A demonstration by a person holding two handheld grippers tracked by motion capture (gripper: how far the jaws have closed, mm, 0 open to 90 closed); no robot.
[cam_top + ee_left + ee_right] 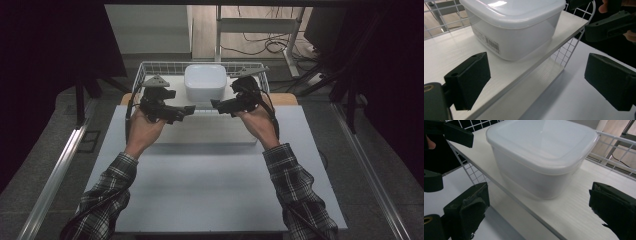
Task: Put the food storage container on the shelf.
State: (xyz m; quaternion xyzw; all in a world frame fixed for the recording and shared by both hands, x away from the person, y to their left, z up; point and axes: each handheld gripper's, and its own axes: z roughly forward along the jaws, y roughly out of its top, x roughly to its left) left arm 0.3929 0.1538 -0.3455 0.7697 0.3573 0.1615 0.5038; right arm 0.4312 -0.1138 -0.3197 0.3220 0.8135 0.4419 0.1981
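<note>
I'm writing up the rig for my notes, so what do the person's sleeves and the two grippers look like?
Both sleeves are a dark and light plaid. The left gripper and right gripper are black, each with two blocky jaws and a grey three-cornered plate on top. A dark cable trails from the right gripper along the wrist.

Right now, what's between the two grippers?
In the high view, the left gripper and right gripper face each other with only the shelf's front edge between them.
</note>
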